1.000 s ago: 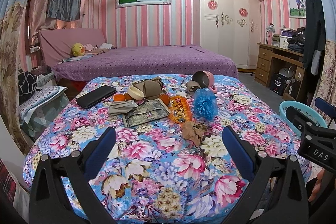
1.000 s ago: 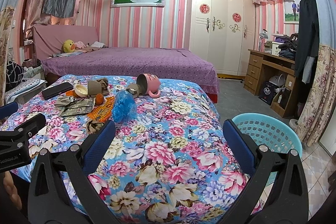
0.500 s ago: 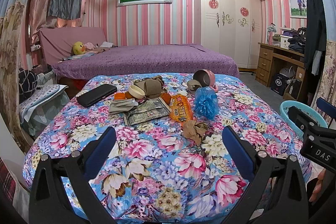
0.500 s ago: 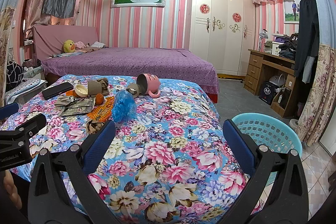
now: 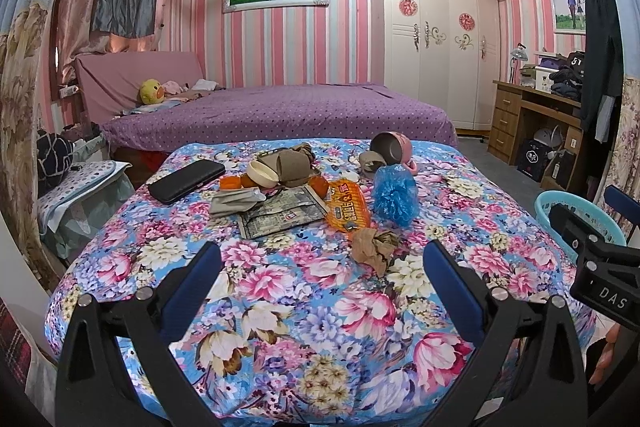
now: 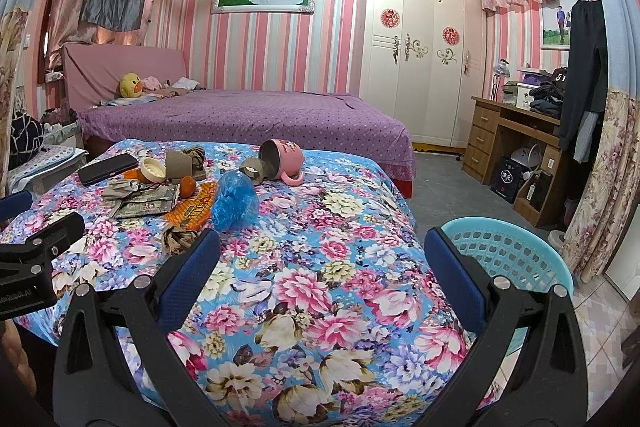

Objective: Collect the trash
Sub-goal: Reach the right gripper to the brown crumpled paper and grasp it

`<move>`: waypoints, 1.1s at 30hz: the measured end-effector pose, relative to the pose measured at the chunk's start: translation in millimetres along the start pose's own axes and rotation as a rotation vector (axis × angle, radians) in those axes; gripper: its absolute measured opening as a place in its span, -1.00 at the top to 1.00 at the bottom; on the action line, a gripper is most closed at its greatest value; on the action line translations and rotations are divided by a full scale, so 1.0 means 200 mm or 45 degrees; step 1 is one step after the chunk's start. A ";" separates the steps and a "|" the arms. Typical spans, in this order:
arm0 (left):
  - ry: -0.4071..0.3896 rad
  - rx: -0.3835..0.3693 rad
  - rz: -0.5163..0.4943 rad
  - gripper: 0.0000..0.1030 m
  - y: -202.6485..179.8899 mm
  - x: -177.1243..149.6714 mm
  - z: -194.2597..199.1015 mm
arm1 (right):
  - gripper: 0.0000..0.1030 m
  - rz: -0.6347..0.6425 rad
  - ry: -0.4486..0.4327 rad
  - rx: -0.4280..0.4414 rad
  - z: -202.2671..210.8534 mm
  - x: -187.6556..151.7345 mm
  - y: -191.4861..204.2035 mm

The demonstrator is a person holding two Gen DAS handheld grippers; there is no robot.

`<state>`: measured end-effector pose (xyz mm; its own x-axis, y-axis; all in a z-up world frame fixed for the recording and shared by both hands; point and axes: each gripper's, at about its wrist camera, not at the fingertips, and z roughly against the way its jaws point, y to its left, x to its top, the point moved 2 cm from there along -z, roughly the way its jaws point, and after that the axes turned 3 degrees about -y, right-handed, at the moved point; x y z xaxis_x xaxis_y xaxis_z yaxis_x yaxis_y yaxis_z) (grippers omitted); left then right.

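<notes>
Trash lies on the flowered table [image 5: 320,307]: a crumpled brown paper [image 5: 374,245], a blue plastic bag [image 5: 394,195], an orange snack wrapper [image 5: 347,209], a grey foil packet [image 5: 280,213] and a crumpled grey wrapper [image 5: 236,199]. In the right wrist view the brown paper [image 6: 178,239], blue bag [image 6: 234,203] and orange wrapper [image 6: 192,209] show too. A light blue basket [image 6: 508,251] stands on the floor right of the table. My left gripper [image 5: 320,267] is open and empty above the table's near part. My right gripper [image 6: 320,255] is open and empty, near the table's right edge.
A tipped pink mug [image 5: 394,147], a black phone case [image 5: 186,181], brown sandal [image 5: 290,165], a cream lid [image 5: 262,175] and oranges [image 5: 320,183] lie farther back. A purple bed [image 5: 280,119] is behind the table, a wooden desk [image 5: 532,123] at right.
The left wrist view has backed off and risen slightly, so the table's items sit a little higher and farther. The right gripper has hardly moved. Both stay open.
</notes>
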<state>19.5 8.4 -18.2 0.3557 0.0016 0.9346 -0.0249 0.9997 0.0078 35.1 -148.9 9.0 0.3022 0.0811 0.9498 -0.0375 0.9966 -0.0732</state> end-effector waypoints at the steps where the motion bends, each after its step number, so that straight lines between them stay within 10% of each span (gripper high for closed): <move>1: 0.001 0.002 0.000 -0.91 0.00 0.00 0.00 | -0.92 -0.002 0.000 0.000 0.00 0.00 0.01; 26: -0.031 0.035 0.039 -0.92 0.21 0.39 -0.33 | -0.92 -0.047 -0.017 0.009 -0.43 0.43 0.01; 33: 0.043 0.069 0.055 -0.92 0.31 0.28 -0.44 | -0.92 0.026 0.052 -0.070 -0.58 0.29 0.03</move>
<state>119.6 73.5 2.8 0.3846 0.0468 0.9219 -0.0914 0.9957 -0.0125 161.9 -137.3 28.3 0.3403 0.1010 0.9349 0.0080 0.9939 -0.1103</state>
